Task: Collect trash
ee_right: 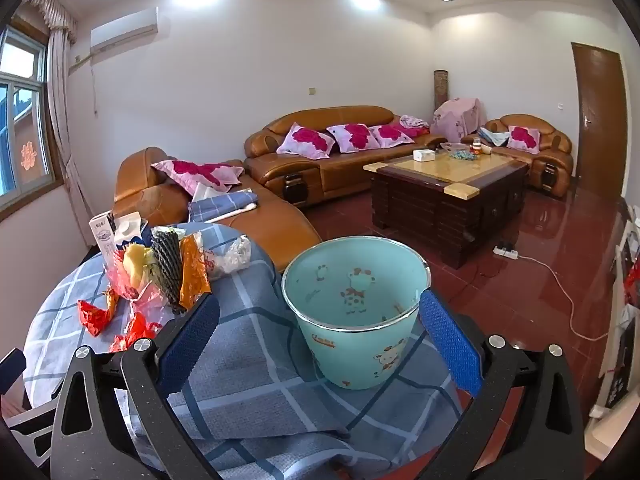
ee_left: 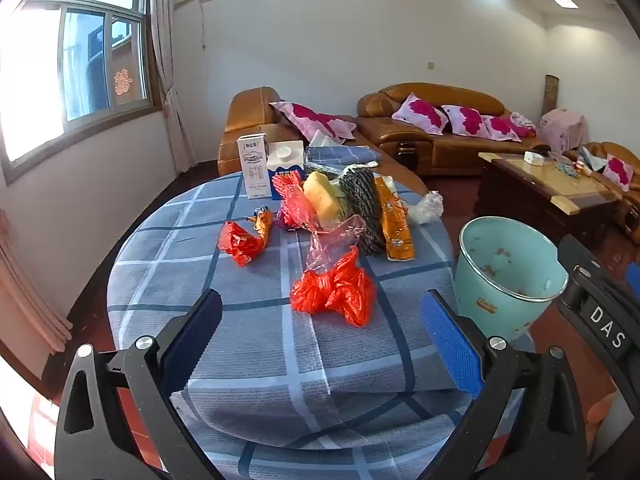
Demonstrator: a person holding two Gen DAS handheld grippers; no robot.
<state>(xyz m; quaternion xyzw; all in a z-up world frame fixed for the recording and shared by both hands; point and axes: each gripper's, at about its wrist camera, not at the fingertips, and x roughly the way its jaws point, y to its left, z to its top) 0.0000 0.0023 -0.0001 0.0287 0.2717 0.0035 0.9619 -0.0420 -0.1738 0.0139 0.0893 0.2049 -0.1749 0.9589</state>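
Both tongs spread wide, nothing between the pads. Left tongs hang over the near part of the tabletop, angled down, aimed at the crumpled red bag lying just ahead of them. Right tongs angled down too, with the green bin straight ahead between the two fingers; no contact visible, bin sits at the right edge of the tabletop, tilted a little on the checked cloth.

Trash all on the tabletop, none collected that I can see; the bin's inside shows only specks. Beyond the red bag: clear pink plastic wrap, red wrapper to the left with a small orange wrapper touching it, then a pile with a yellow sponge-like lump, dark net sleeve, orange packet, clear bag. Two cartons upright at the back.

Step, as I judge it: the very start, approach before the first pick. Next move likely calls for the left tongs to go forward and down on the red bag, closing far enough to pinch the thin plastic, then carry it right to the bin. Right tongs could steady the bin, since it looks tippy at the edge.
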